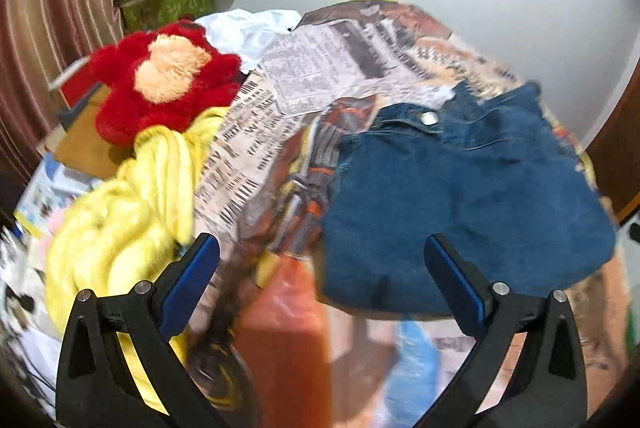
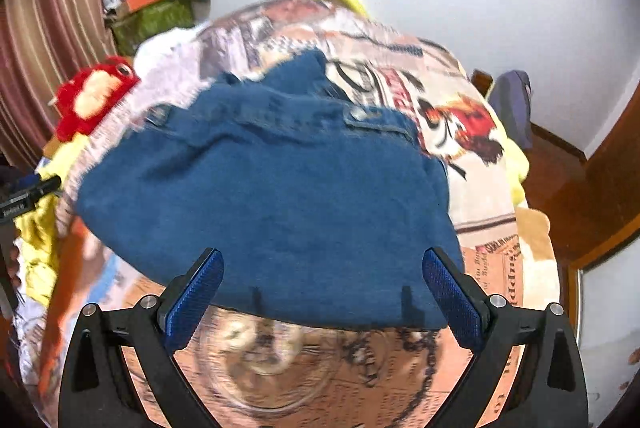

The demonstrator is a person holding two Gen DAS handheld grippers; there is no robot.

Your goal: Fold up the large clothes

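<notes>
On newsprint bedspread (image 2: 472,164): folded jeans (image 2: 280,196); both hand-held grippers (image 1: 322,268) (image 2: 322,276) gaping, empty

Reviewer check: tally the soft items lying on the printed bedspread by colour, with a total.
Blue: 1, folded denim garment
Red: 1, plush toy
Yellow: 1, fuzzy blanket
White: 1, cloth
Total: 4

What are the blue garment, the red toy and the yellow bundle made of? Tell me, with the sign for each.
Blue garment: looks like denim, matte, with stitched seams and a metal button. Red toy: plush, fuzzy pile, with a pale fluffy patch. Yellow bundle: probably soft fleece or fur-like cloth, slightly shiny folds; blur leaves it open.
</notes>
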